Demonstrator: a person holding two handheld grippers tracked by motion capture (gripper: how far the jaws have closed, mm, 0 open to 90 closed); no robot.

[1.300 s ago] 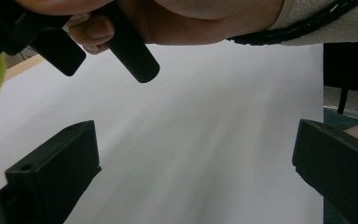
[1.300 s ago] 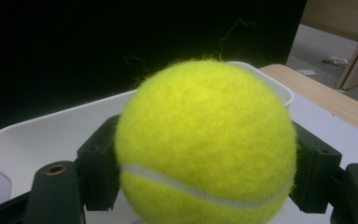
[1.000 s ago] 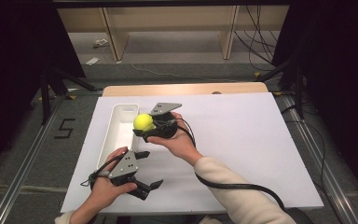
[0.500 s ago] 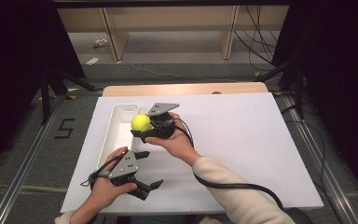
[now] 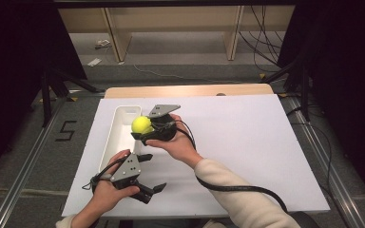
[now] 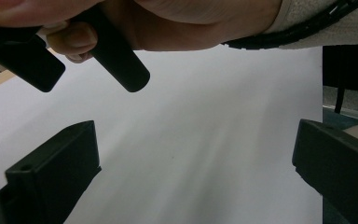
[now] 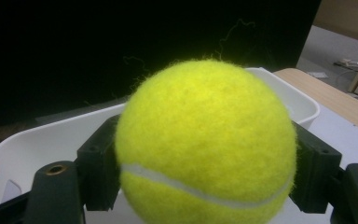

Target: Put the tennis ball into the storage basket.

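Above a white table (image 5: 247, 156), a white bin (image 5: 116, 135) sits just beyond the right gripper (image 5: 145, 129), jaws clamped on a yellow tennis ball (image 5: 141, 124), while the left gripper (image 5: 148, 186) rests with jaws spread wide, nothing between them

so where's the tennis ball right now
In the high view the tennis ball sits clamped in the right claw, at the right-hand rim of the white tray.

Bright table (image 5: 247, 142), dark surrounds, blurry close-ups w/ soft shadows
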